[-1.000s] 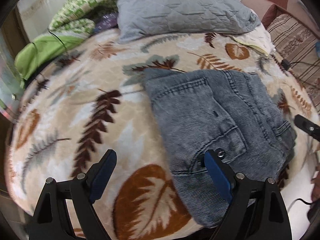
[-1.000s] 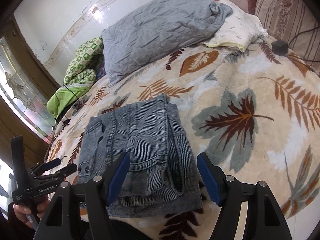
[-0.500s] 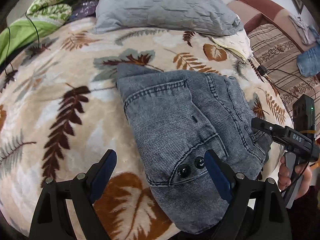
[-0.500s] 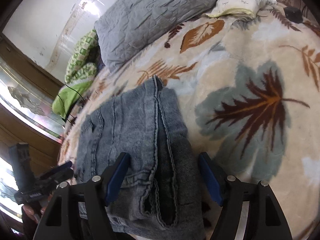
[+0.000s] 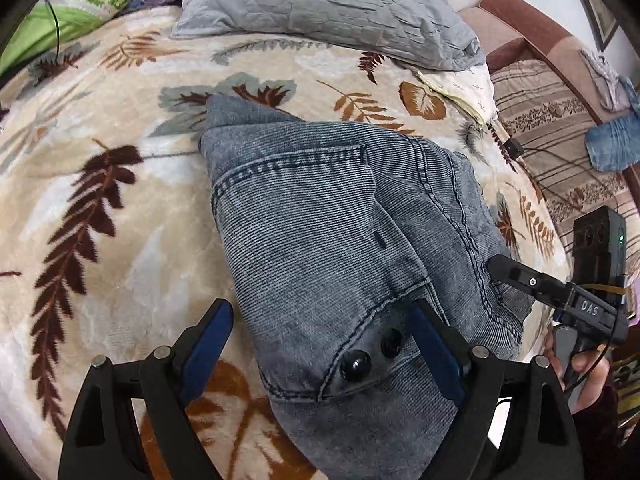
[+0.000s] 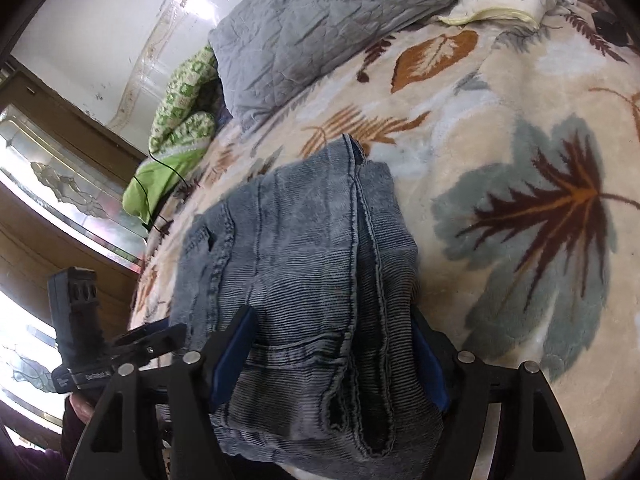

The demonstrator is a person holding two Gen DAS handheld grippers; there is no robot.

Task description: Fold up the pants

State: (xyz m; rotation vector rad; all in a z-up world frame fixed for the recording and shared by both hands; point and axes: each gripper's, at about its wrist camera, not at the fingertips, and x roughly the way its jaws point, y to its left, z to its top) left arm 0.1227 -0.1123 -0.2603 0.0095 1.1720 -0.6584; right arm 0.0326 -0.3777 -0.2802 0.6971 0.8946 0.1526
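The folded grey-blue denim pants (image 5: 320, 216) lie on a leaf-patterned blanket (image 5: 104, 240). My left gripper (image 5: 320, 336) is open and tilted down over the near left corner, with the waistband's two black buttons (image 5: 356, 364) between its blue pads. My right gripper (image 6: 332, 346) is also open, and the near right edge of the pants (image 6: 304, 264) bulges up between its fingers. One finger of the right gripper (image 5: 516, 276) lies at the pants' right edge in the left wrist view. The left gripper's fingers (image 6: 160, 336) show at the pants' left side in the right wrist view.
A grey quilted pillow (image 5: 320, 4) and a cream pillow (image 5: 468, 88) lie at the far end of the bed, a green blanket (image 6: 180, 108) with a black cable at the far left. A striped sofa (image 5: 560, 120) with a blue garment stands to the right.
Both grippers have sunk toward the pants and tipped downward. The pants' near edge now sits between the right fingers, and the buttons between the left ones.
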